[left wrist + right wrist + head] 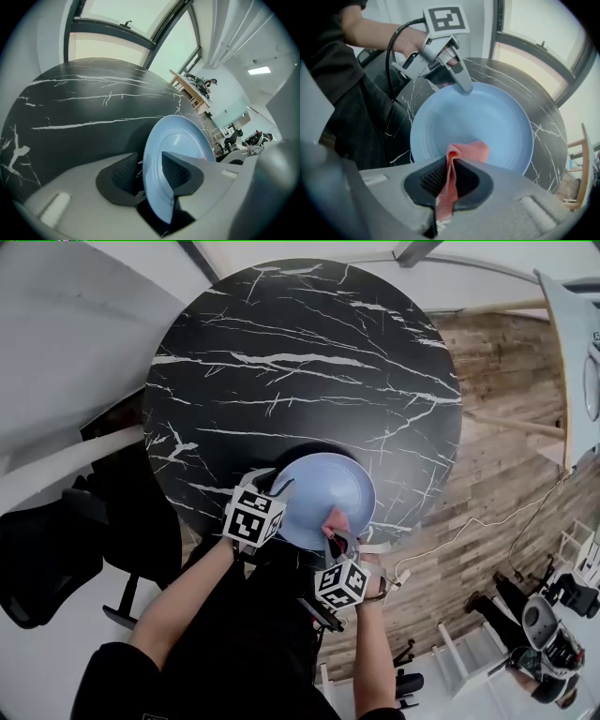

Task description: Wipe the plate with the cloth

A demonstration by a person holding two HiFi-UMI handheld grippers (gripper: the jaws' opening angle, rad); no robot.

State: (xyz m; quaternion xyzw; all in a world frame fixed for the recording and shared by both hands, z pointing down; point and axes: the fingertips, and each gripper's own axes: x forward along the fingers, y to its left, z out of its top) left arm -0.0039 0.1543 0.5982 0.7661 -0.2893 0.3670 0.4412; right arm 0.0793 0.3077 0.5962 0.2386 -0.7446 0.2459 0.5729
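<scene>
Closest in, the person's forearms (183, 601) run down to both grippers at the counter's (300, 362) near edge. The right gripper (449, 176) has its jaws closed on the pink cloth (466, 152), whose free end touches the near inside of the blue plate (487, 122). The left gripper (150, 171) has its jaws apart, with the plate's left rim standing between them but not visibly clamped.

Wiping looks barely begun. The cloth is on the plate, but most of the well and the rim seem still to be covered, and no dirt shows by which to judge progress.

The plate lies close to the counter's near edge, so a pull toward the person risks sliding it off. Far and right of the plate, the dark marble is bare.
</scene>
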